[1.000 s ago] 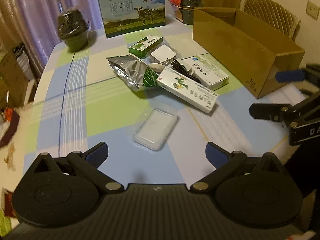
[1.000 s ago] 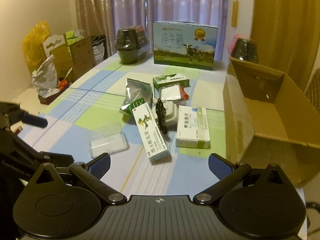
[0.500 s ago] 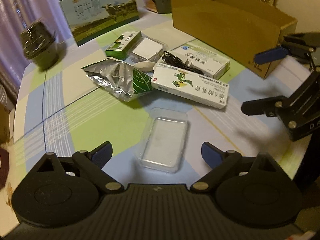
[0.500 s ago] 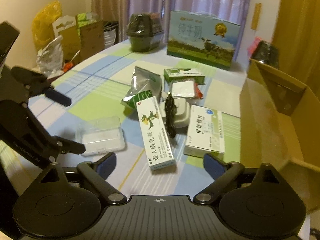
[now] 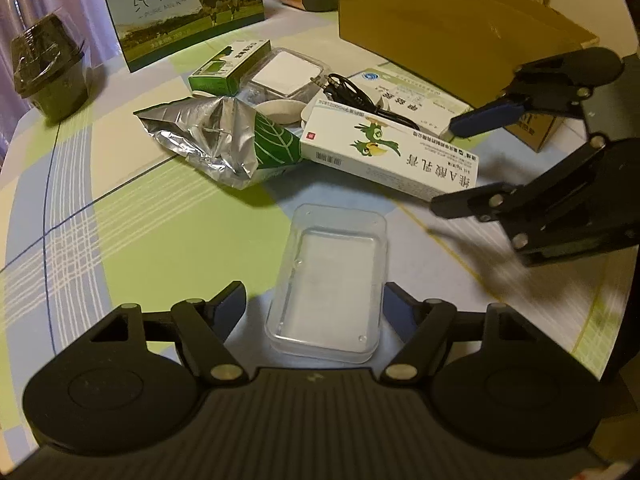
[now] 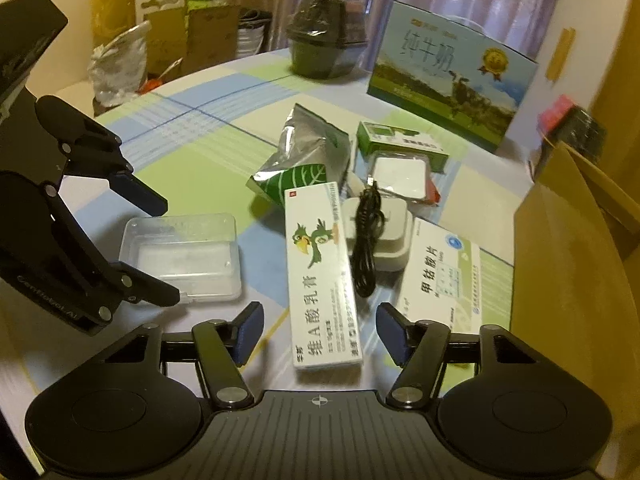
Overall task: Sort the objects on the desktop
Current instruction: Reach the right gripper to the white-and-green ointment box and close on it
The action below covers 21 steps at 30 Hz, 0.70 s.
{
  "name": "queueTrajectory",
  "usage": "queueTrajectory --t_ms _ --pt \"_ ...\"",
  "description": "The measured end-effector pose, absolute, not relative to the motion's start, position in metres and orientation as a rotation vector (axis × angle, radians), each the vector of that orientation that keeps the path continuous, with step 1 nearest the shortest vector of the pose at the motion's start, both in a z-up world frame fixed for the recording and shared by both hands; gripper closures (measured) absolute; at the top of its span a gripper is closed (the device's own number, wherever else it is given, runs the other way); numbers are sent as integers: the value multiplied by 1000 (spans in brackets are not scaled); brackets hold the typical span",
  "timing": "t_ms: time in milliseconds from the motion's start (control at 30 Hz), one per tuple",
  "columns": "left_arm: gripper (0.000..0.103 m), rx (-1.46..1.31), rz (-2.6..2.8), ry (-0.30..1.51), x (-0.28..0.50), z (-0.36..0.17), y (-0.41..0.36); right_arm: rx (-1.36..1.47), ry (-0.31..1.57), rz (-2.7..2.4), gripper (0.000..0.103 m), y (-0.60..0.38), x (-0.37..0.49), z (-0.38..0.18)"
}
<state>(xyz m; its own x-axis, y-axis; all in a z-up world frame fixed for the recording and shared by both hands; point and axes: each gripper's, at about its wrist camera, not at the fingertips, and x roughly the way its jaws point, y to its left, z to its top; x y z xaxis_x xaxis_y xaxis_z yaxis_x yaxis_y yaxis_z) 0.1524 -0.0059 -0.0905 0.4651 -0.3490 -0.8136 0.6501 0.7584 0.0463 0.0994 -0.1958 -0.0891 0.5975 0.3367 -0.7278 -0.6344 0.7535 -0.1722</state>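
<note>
Desktop clutter on a checked tablecloth (image 5: 120, 232), seen from both wrist cameras. Left gripper (image 5: 316, 304): jaws spread wide, one finger on either side of the near end of a clear plastic case (image 5: 332, 276), which lies flat on the cloth; whether the pads touch its walls cannot be told. Right gripper (image 6: 320, 334): jaws spread, flanking the near end of a long white ointment box printed with a green bird (image 6: 320, 272), not closed on it. In the left wrist view the right gripper's fingers reach in from the right, above the box's end.

Beyond the ointment box lie a torn foil pouch with a green leaf print (image 5: 224, 144), a black cable (image 6: 366, 248) draped over a small white charger (image 6: 386, 240), a white tablet box with blue print (image 6: 436, 276), a second clear case holding a white pad (image 5: 286, 72) and a green carton (image 5: 230, 66). Open cardboard box (image 5: 440, 24) stands at the table's right side. Milk gift carton (image 6: 452, 76) and a wrapped dark bowl (image 6: 320, 44) stand at the far edge.
</note>
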Motion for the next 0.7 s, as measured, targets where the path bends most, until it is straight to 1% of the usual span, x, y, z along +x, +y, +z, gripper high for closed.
queueTrajectory --t_ms 67,100,133,167,200,333,500,567,667,700 --pt "36 372 -631 895 153 -92 -7 -459 740 589 45 -192 104 -92" --pt "40 374 -630 893 153 -93 -7 -463 749 592 50 -190 106 -94" --pt "47 374 -630 891 152 -93 -8 -466 757 590 56 -188 108 -96" --pt "49 371 -631 892 151 -93 -8 -470 762 586 59 -188 108 -97" --pt "52 364 -629 891 150 -93 -8 -471 764 580 66 -187 109 -98" --pt "52 335 -627 898 143 -90 -9 -453 783 568 67 -192 104 -96" --pt "52 336 -636 898 125 -90 -18 -364 902 530 67 -214 88 -92" --pt "52 340 -634 893 118 -91 -21 -353 916 518 67 -223 80 -92" --pt "45 329 -621 871 112 -91 -25 -357 901 507 65 -228 73 -92" --pt "42 338 -618 864 111 -91 -27 -355 897 504 62 -228 73 -92"
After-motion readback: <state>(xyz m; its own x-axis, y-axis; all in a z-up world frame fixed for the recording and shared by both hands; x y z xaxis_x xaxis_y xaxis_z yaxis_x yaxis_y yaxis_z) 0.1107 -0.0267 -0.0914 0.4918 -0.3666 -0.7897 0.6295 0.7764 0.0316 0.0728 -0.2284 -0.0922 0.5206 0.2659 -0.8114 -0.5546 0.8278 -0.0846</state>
